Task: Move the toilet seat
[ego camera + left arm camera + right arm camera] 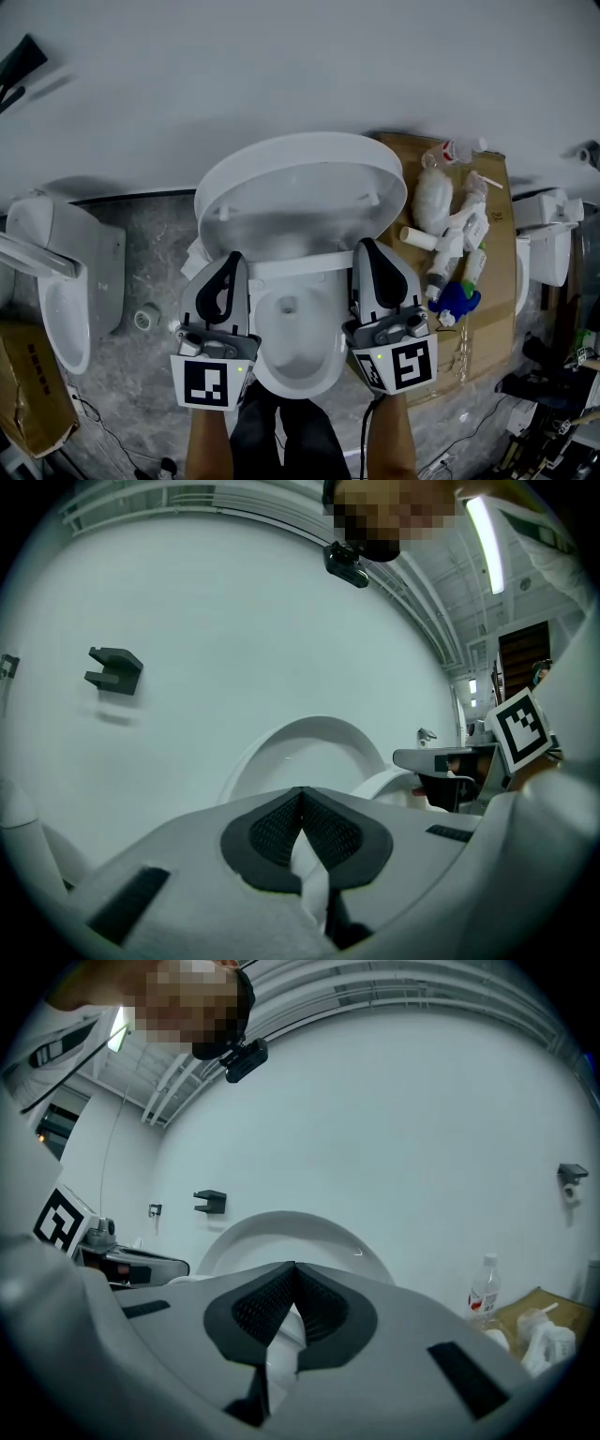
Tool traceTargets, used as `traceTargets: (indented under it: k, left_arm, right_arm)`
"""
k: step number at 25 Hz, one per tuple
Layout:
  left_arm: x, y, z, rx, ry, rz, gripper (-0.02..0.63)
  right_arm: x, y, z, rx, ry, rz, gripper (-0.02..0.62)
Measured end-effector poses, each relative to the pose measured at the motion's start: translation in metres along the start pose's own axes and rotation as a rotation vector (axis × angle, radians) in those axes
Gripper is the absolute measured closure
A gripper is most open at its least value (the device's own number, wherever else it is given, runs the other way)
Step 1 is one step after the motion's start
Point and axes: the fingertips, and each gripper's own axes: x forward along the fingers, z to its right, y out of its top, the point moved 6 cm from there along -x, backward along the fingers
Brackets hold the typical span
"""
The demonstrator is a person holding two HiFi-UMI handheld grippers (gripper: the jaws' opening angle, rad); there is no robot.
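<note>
Found toilet seat (298, 187) tipped up behind the bowl (314, 361), near the wall. Held left tongs (230, 258) clenched on nothing just left of the bowl, right tongs (370, 246) likewise clenched and empty just right of it. Noted cardboard (495, 281) with bottles (461, 148) further right of bowl.

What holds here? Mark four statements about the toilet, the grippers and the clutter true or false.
1. The left gripper and the right gripper are both shut and empty. True.
2. The toilet lid lies closed over the bowl. False: it stands raised against the wall.
3. Cardboard with bottles on it lies right of the bowl. True.
4. The blue object sits inside the bowl. False: it lies on the cardboard.
</note>
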Motion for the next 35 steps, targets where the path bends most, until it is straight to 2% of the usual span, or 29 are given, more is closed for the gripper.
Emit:
traceTargets:
  k: [13, 19, 35]
  left_arm:
    - [0.017, 0.001, -0.010, 0.007, 0.000, 0.013, 0.597]
    - [0.023, 0.003, -0.015, 0.051, -0.003, 0.044, 0.597]
    - [0.035, 0.004, -0.020, 0.057, 0.001, 0.050, 0.597]
  right_arm:
    - [0.021, -0.002, 0.008, -0.011, 0.007, 0.011, 0.583]
    - [0.029, -0.002, 0.010, -0.019, 0.012, 0.006, 0.583]
    - [0.043, -0.003, 0.015, -0.037, 0.022, 0.008, 0.583]
